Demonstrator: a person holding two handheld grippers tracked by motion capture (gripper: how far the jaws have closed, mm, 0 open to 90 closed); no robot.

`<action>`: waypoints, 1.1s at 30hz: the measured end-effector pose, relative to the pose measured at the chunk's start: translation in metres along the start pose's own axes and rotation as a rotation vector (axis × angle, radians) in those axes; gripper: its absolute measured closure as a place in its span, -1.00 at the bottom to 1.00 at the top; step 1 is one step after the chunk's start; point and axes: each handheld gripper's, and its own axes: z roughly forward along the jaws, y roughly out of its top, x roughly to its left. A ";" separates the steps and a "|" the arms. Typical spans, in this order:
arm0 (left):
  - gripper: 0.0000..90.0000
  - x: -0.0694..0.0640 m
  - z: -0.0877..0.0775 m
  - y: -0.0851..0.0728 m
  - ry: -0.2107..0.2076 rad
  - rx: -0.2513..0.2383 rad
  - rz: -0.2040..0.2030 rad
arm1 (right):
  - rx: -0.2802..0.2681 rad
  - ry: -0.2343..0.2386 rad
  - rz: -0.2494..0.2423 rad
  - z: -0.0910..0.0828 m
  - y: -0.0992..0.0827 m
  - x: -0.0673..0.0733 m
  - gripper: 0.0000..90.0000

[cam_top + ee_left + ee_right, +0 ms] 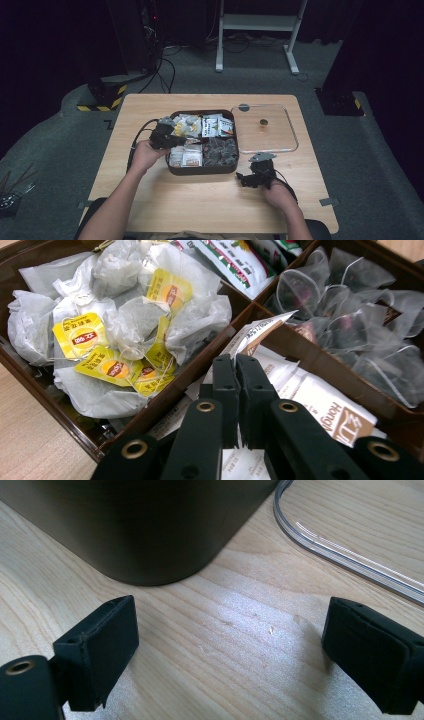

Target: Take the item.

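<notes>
On the light wooden surface (150,200) sits a dark brown four-compartment plastic tray (202,170), the landmark here. At its left edge, the left hand-held gripper (235,365) reaches over the near-left compartment, jaws pressed together on a white paper sachet (260,332) whose corner sticks up, long axis running away from the gripper; a neighbouring sachet reads "Hong". Beyond the divider lie white tea bags with yellow tags (120,325); their red logo is too blurred to read. Off the tray's near-right corner, the right hand-held gripper (227,655) rests with jaws spread wide over bare wood, a clear square lid (265,128) just beside the tray's right side.
</notes>
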 end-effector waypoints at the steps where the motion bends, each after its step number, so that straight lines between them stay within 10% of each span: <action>1: 0.94 0.000 -0.002 0.000 0.000 -0.005 -0.004 | 0.000 0.000 0.000 0.000 0.000 0.000 -0.82; 33: 0.94 0.017 -0.056 -0.018 0.070 -0.076 -0.083 | 0.000 0.019 -0.016 0.002 0.002 -0.002 -0.83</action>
